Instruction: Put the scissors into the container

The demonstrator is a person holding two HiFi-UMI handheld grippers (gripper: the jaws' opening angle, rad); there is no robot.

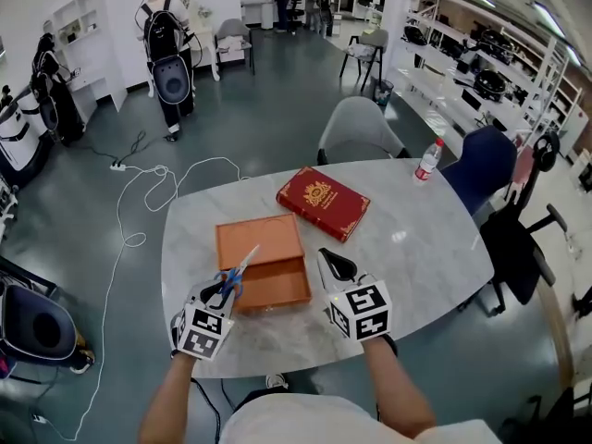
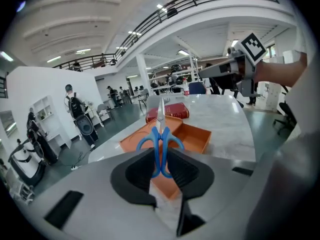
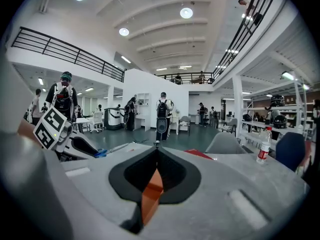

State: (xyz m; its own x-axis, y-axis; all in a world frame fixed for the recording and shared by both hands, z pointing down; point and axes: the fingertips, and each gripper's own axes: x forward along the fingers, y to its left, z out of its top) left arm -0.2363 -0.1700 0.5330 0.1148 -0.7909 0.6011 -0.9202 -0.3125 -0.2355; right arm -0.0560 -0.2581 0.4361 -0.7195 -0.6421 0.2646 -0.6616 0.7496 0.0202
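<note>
The left gripper (image 1: 220, 294) is nearest, low in the head view at about 7 o'clock. Its jaws are pinching the scissors (image 1: 236, 276) by the blue handle loops. In the left gripper view the loops (image 2: 161, 143) sit squarely between the dark pads, and the closed blades run straight out along the jaw line toward 12 o'clock. From above, the blades point to about 1 o'clock and their tip hangs over the orange container (image 1: 277, 288), near the seam between its two halves. The scissors are off the bench (image 1: 416, 248) and not yet inside.

Judged risks:
- The hold is on the rounded loops only, so the long blades could swing or pivot when the gripper tilts.
- The tip could catch the container's rim (image 2: 200, 132) and shove the light box across the smooth bench.
- Letting go too early could drop the scissors across the seam, or on the flatter half at 12 o'clock rather than in the deeper tray.

The right gripper (image 1: 335, 266) sits at the container's 3 o'clock. Its jaws (image 3: 156, 184) are pressed together on nothing that I can make out. Orange shows through their slit, so the box looks unbraced.
</note>
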